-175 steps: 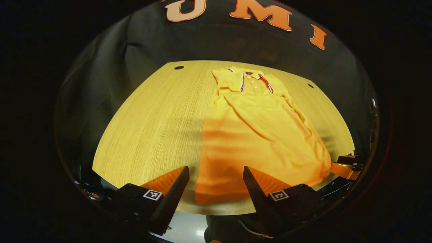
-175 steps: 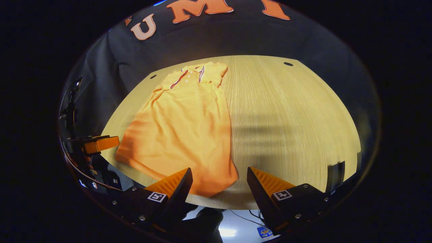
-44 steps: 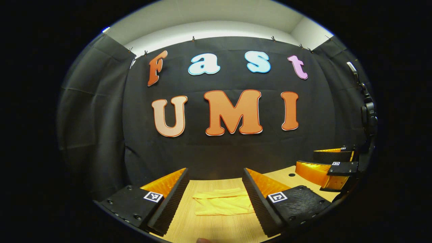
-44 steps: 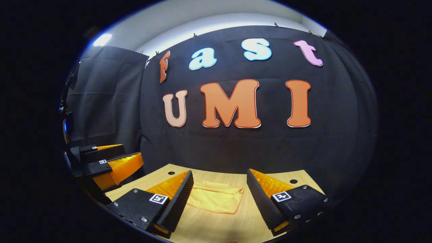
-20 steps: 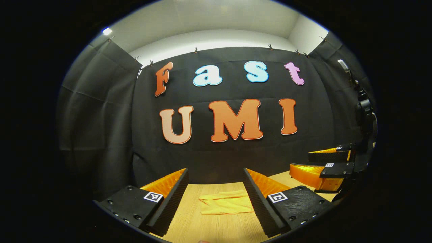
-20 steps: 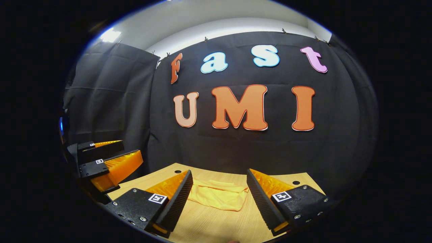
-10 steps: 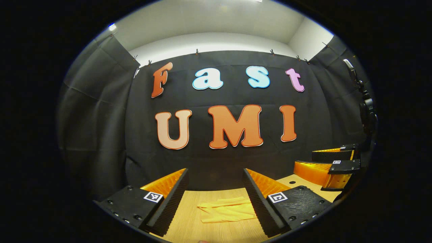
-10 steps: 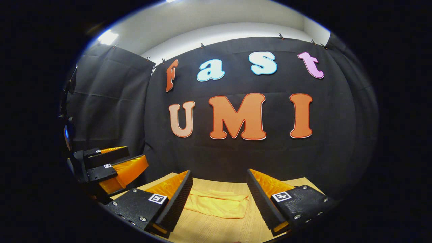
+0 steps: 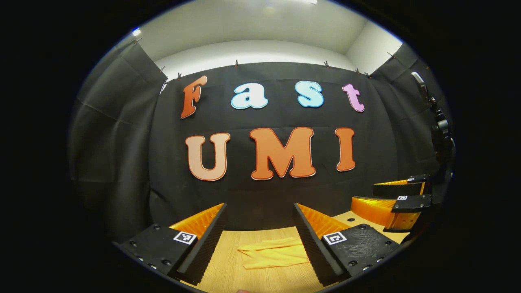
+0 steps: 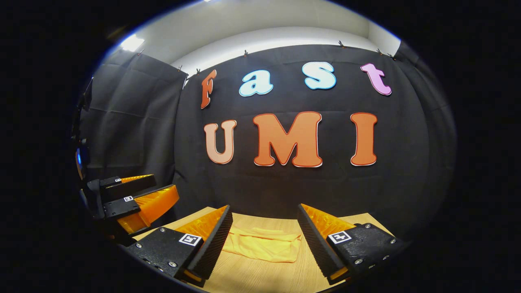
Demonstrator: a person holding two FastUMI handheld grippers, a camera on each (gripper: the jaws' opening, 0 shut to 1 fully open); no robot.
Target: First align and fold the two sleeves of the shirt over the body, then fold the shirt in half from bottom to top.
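The yellow shirt (image 9: pixel 273 254) lies folded into a small flat bundle on the wooden table (image 9: pixel 260 278), well ahead of both grippers. My left gripper (image 9: pixel 260 213) is open and held level above the table, nothing between its fingers. In the right gripper view the folded shirt (image 10: pixel 262 246) sits just beyond my right gripper (image 10: pixel 264 215), which is also open with nothing in it. The right gripper (image 9: pixel 397 197) appears at the right of the left gripper view, and the left gripper (image 10: pixel 134 195) at the left of the right gripper view.
The black cloth wall stands close behind the table's far edge. Small round holes (image 9: pixel 351 219) mark the table near its far corners. A dark stand with a fixture (image 9: pixel 441 134) rises at the right of the left gripper view.
Since 8.8 s ago the shirt went from lying full length to a small folded bundle, and both grippers pulled back and levelled out. Over the last second only slight drift.
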